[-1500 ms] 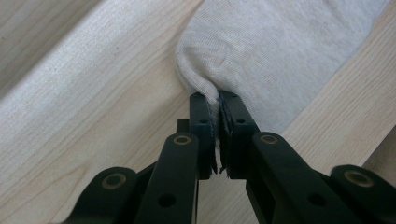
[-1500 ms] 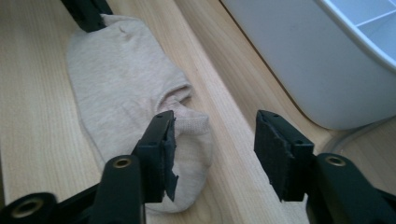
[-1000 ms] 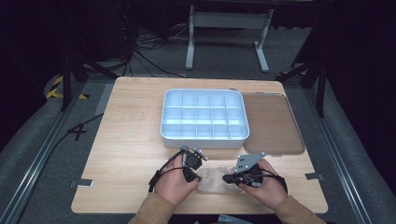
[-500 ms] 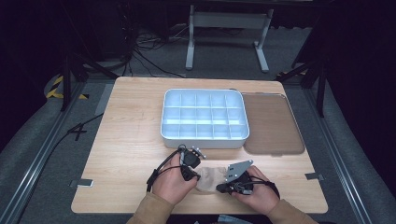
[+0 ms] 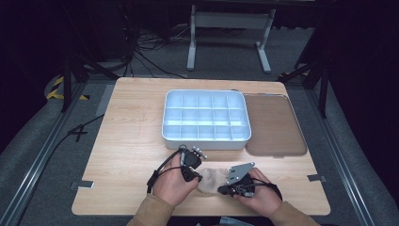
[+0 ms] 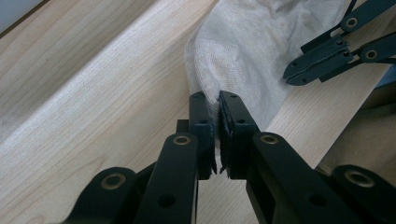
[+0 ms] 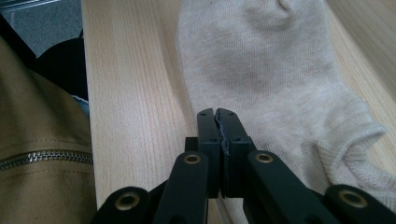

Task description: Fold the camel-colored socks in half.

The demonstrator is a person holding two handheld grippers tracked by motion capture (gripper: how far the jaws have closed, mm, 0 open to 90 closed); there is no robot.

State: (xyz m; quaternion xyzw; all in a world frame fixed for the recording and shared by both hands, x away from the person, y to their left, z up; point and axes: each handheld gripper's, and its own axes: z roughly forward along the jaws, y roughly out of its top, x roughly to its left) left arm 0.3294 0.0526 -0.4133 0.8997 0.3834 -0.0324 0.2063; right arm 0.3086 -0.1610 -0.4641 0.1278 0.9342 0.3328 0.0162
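A small beige sock (image 5: 214, 178) lies flat on the wooden table (image 5: 136, 127), close to the front edge, between the person's two hands. In the right gripper view the sock (image 7: 261, 79) is spread out, with its open cuff at the lower right.

The left gripper (image 6: 218, 100) pinches an edge of the sock (image 6: 252, 51) between its jaws, which are pressed nearly together on the cloth. The right gripper (image 7: 217, 114) also has its jaws pressed together, and they nip the edge of the sock right at the tips. From above, the left gripper (image 5: 197, 178) is at the sock's left end and the right gripper (image 5: 221, 189) is at its right end.

Behind the sock stands a white tray (image 5: 205, 140) with many little boxes inside. Just beside it, to the right, lies a flat brown lid (image 5: 275, 125). A tan sleeve (image 7: 37, 154) with a zipper shows beside the table.
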